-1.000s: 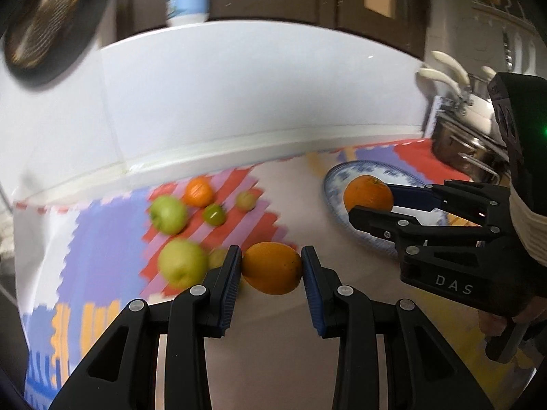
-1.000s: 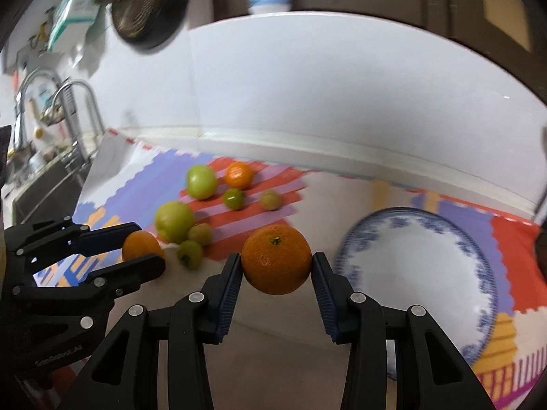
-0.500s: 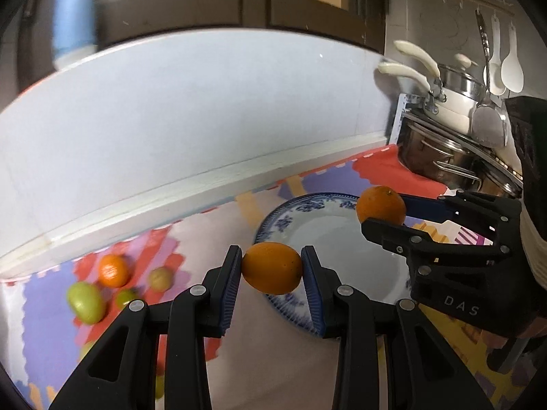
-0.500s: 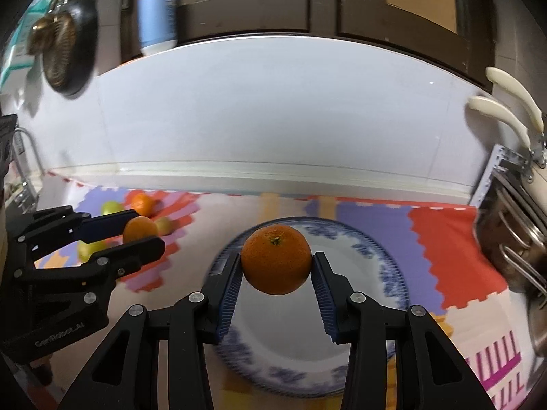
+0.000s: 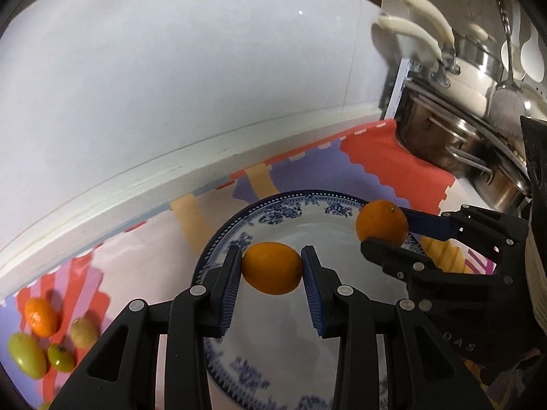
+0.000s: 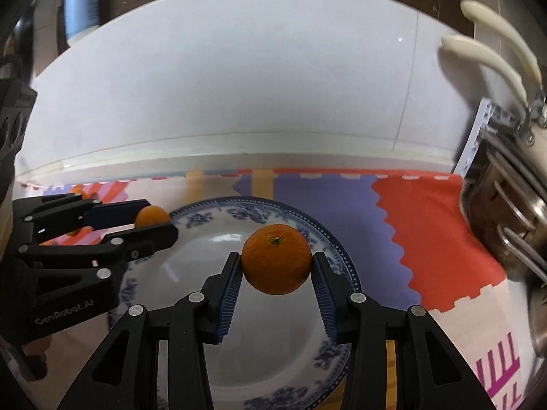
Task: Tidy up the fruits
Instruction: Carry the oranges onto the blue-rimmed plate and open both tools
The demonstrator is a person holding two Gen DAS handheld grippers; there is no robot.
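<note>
Here the left tool [image 5: 271, 268] clamps a smooth oval orange [image 5: 272, 268] above the near-left part of the blue-patterned plate [image 5: 294, 201]; the right tool [image 6: 276, 264] pinches a rounder, dimpled orange [image 6: 276, 263] above its middle. Both fruits look light, firm and roll-prone, best gripped across the widest girth.

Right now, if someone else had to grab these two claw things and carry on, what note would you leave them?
Left claw: shut on an orange, held over the blue-patterned plate.
Right claw: shut on a second orange, also over the plate.
Done: both oranges picked up and brought to the plate; nothing lies on it yet.
Left: set both down, then fetch the small orange fruit and green fruits on the mat to the left.
</note>
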